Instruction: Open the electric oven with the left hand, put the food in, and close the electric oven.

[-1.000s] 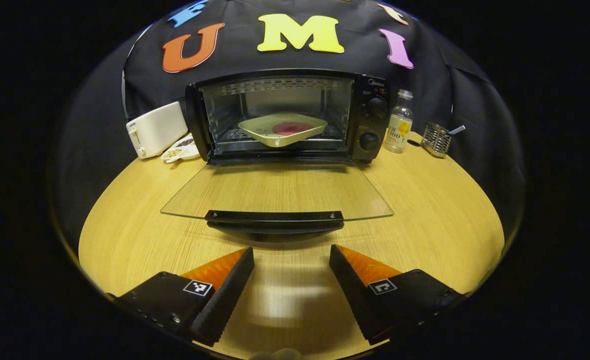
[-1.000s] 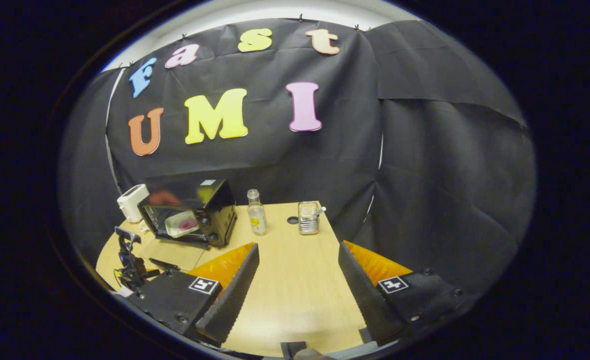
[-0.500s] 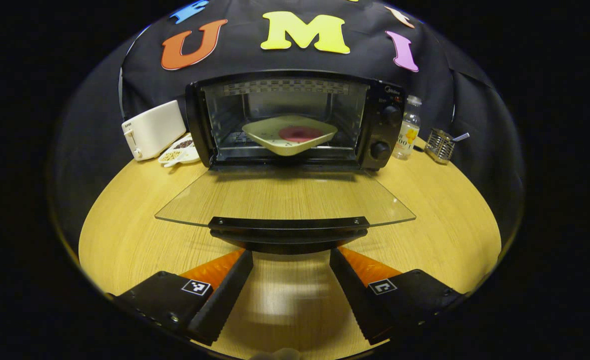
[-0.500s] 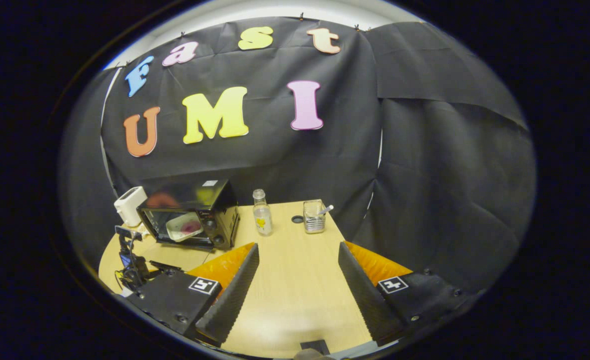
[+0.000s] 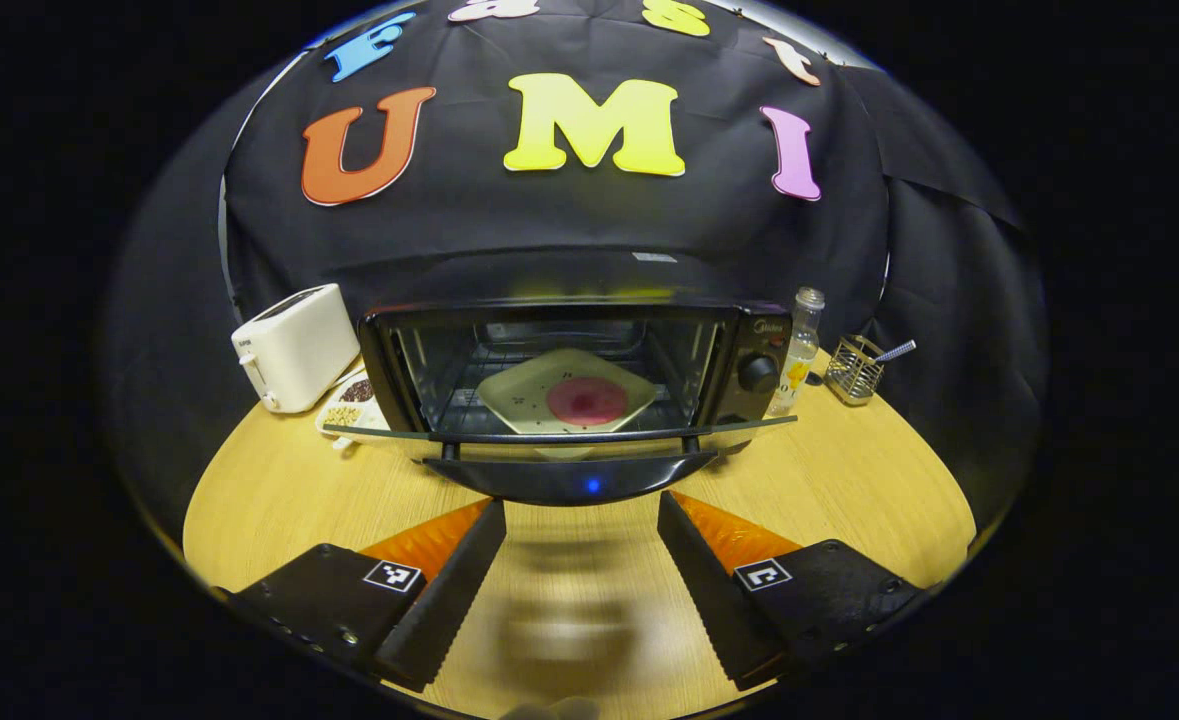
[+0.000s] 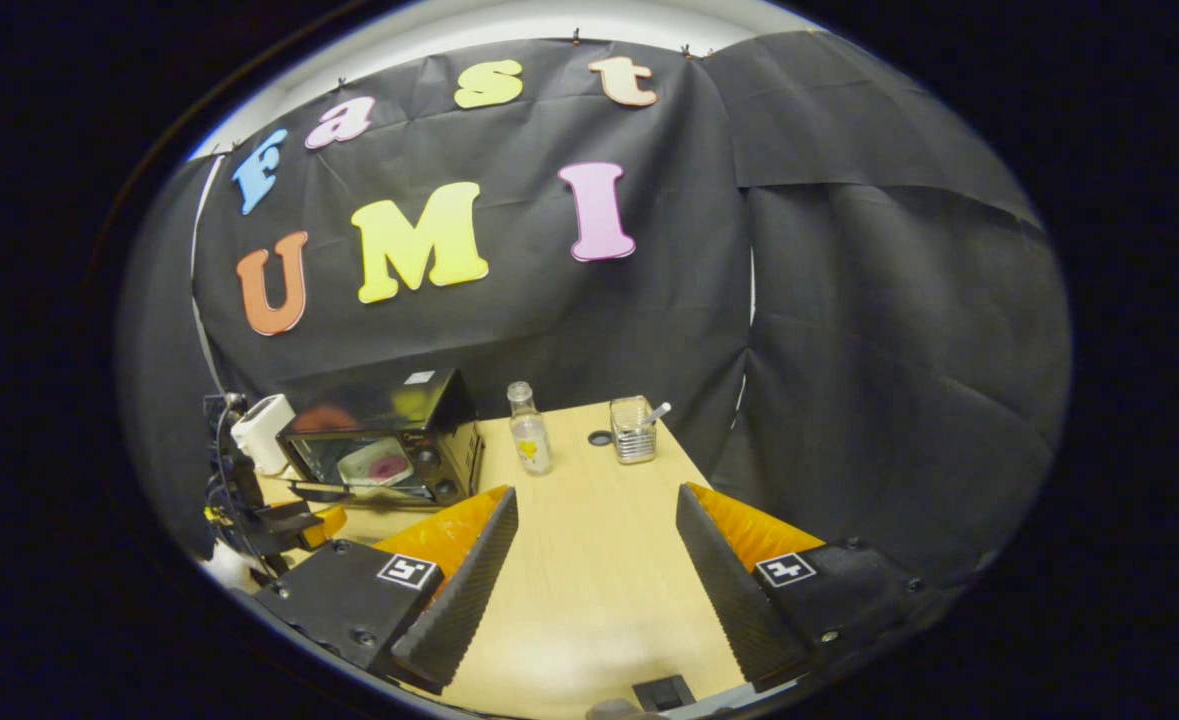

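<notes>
Food's in: the pale square plate with a red round of food [image 5: 571,397] sits on the rack of the black electric oven [image 5: 569,375]. Your left gripper [image 5: 581,560] is spread, empty, seemingly just under the dark door handle [image 5: 571,477]. Push up evenly until the glass door seats.

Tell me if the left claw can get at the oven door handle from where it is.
Probably yes: the left claw is open just below the door handle, with only bare table between them.

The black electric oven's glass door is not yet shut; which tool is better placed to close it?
Left: the left tool is open right below the glass door's handle. The right tool hovers away over the wooden table.
</notes>
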